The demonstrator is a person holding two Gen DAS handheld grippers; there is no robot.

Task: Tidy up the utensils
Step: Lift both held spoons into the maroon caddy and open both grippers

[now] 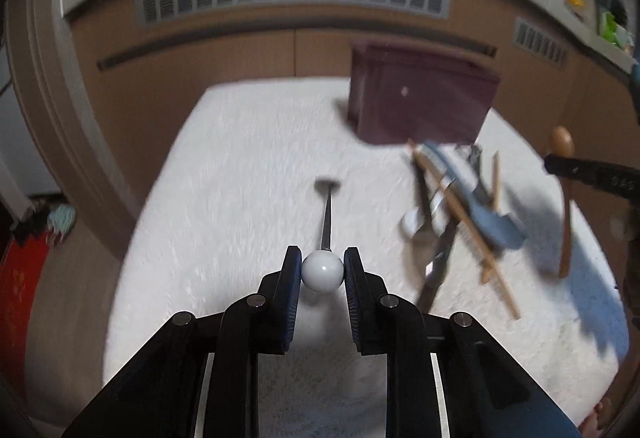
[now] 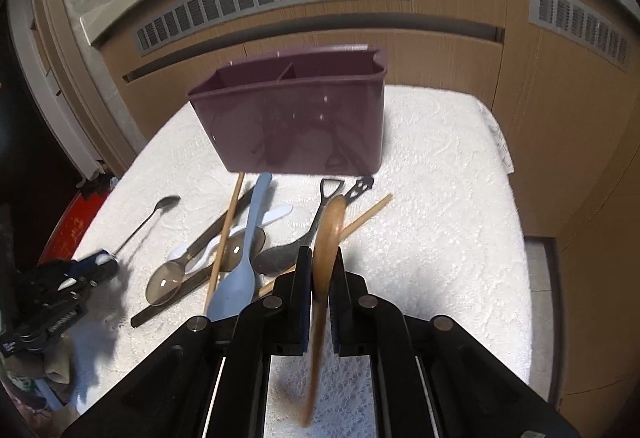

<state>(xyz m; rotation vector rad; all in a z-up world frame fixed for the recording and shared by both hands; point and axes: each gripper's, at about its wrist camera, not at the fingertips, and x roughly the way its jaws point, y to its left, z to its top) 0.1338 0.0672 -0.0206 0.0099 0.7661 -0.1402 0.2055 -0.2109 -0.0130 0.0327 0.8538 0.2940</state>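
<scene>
White textured cloth (image 2: 440, 197) covers the tabletop, wood panelling with vent grilles behind. Purple divided caddy (image 2: 296, 117) stands upright at the far side of the cloth. Just in front of it is a loose pile: light blue spoon (image 2: 240, 278), clear smoky spoon (image 2: 164, 284), chopsticks (image 2: 224, 238), a dark metal spoon (image 2: 276, 258).

Left gripper (image 1: 322, 270) has its pads pressed on the white ball end (image 1: 322, 272) of a thin dark spoon (image 1: 327, 213), which points away across the cloth, well left of the pile.

Right gripper (image 2: 320, 266) is clamped on a wooden spoon (image 2: 326, 238), bowl poking up past the fingertips, handle running back under the jaws, lifted off the cloth, near side of the caddy.
</scene>
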